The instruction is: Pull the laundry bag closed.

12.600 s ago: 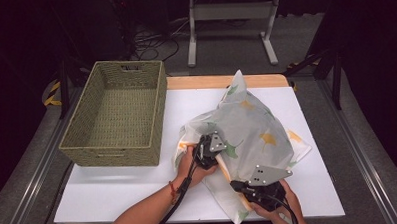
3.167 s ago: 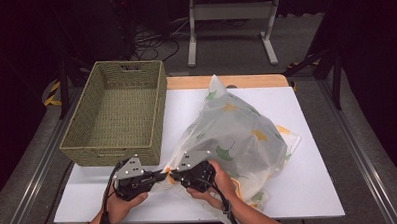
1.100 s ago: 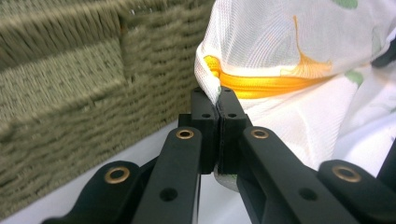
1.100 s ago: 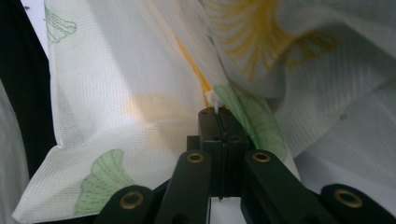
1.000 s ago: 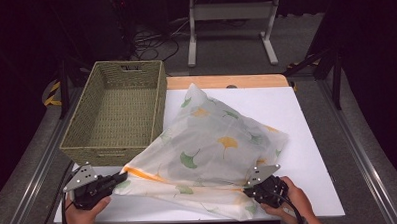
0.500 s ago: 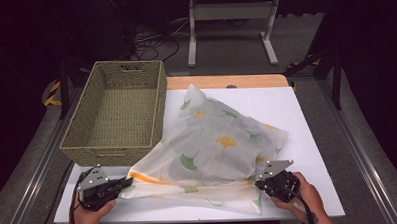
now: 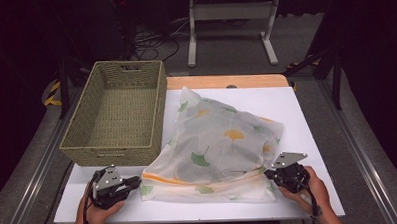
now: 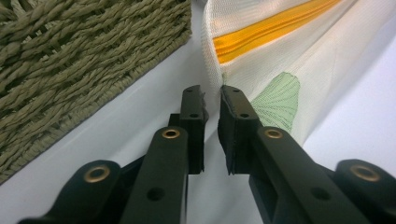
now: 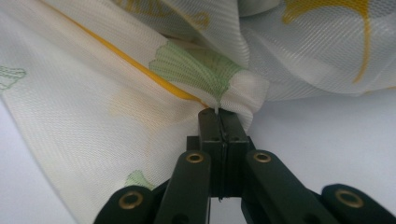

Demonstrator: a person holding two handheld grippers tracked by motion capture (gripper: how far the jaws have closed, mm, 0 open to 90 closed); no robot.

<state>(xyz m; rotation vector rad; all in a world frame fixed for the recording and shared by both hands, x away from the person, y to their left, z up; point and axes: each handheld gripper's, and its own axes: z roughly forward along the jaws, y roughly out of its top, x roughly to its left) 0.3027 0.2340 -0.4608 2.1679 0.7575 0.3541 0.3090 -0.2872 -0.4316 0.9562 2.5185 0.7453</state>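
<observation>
No text, label, brand, number or sign can be read in any of the views.

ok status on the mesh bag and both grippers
Left gripper fingers just opening, corner of mesh bag released. Right gripper shut on the other corner. Wicker basket close at left, not blocking.
</observation>
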